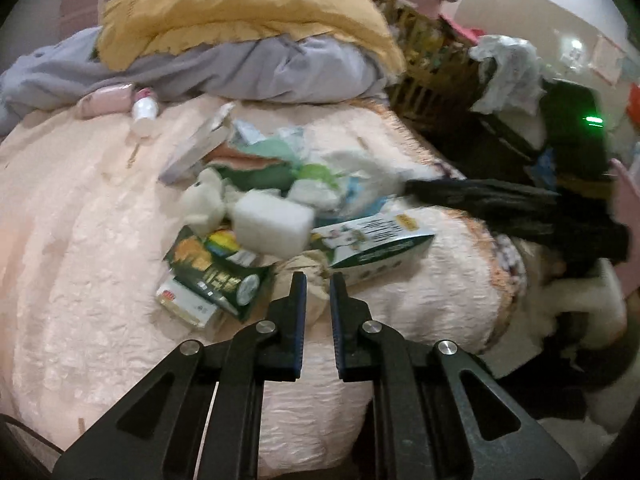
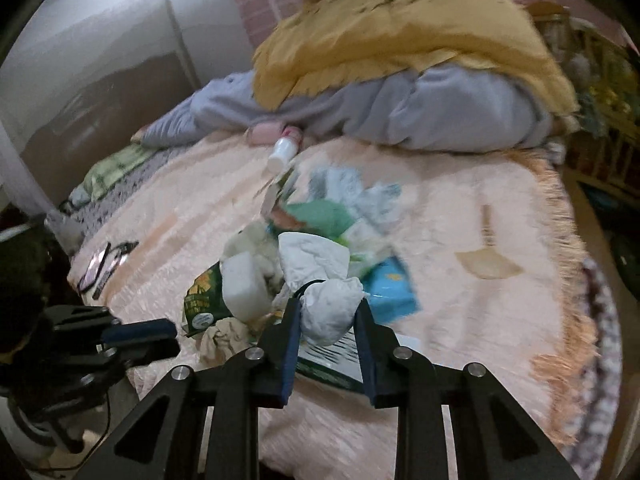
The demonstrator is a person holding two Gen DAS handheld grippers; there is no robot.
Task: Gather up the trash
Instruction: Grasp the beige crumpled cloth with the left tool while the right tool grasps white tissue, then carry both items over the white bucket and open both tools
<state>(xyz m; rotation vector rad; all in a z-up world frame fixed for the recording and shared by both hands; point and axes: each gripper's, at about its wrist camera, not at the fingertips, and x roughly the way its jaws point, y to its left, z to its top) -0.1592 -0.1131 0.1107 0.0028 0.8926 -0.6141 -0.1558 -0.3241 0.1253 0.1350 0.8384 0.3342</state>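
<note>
A heap of trash lies on the pink bedspread (image 1: 80, 240): a white foam block (image 1: 272, 222), a green carton (image 1: 216, 272), a white and green box (image 1: 376, 240), crumpled paper and wrappers. My left gripper (image 1: 318, 280) is open by a narrow gap, just in front of a beige crumpled wad (image 1: 316, 264), holding nothing. My right gripper (image 2: 326, 306) is shut on a crumpled white tissue (image 2: 332, 312) at the near side of the heap. The left gripper also shows at the left of the right wrist view (image 2: 136, 336). The foam block shows there too (image 2: 244, 284).
A yellow blanket (image 1: 240, 4) on grey bedding (image 1: 280, 72) is piled at the bed's far end. A small white bottle (image 1: 144, 114) lies near it. A black bag (image 1: 500, 204) hangs off the bed's right edge. Glasses (image 2: 104, 264) lie near the bed's left edge.
</note>
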